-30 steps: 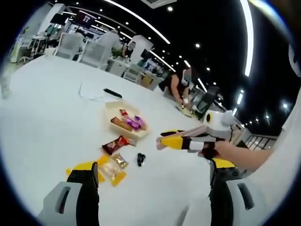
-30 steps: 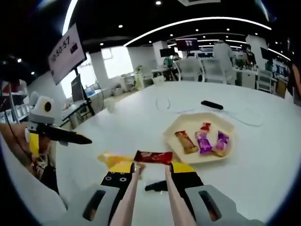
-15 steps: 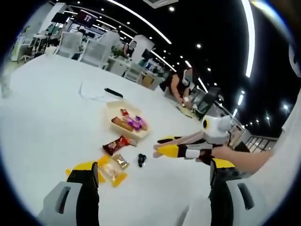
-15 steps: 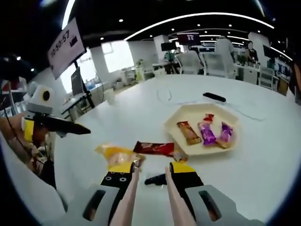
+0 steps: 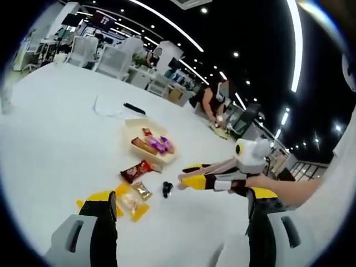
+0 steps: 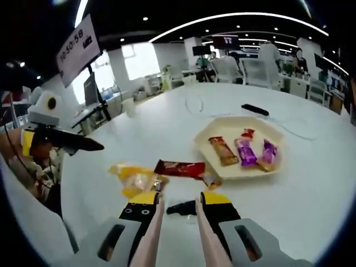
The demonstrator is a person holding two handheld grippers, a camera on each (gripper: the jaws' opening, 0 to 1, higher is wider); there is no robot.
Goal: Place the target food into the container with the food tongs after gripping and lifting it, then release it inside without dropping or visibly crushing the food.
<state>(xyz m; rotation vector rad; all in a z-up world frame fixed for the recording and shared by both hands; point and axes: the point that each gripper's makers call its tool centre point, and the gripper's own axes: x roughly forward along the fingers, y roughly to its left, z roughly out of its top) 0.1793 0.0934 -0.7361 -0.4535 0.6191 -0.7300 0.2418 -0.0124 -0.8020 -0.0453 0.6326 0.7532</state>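
Observation:
A cream six-sided tray (image 6: 222, 129) (image 5: 135, 127) on the white table holds a brown bar, purple packets and a small red one. In front of it lie a red-brown snack bar (image 6: 179, 168) (image 5: 136, 171), a yellow packet (image 6: 133, 178) (image 5: 130, 203) and a small gold packet (image 6: 210, 181). My right gripper (image 6: 178, 201) (image 5: 186, 177) is shut on pale food tongs, whose arms stand apart with nothing between them, just short of the red-brown bar. My left gripper (image 5: 181, 199) (image 6: 95, 147) is open and holds nothing, well off to the side.
A small black object (image 6: 179, 208) (image 5: 166, 188) lies right by the tong tips. A black remote (image 6: 255, 109) and a white cable lie beyond the tray. Chairs, desks and people stand past the table's far edge.
The right gripper with the tongs has moved forward and lower, closer to the loose snacks. The left gripper has stayed put. The snacks have not moved.

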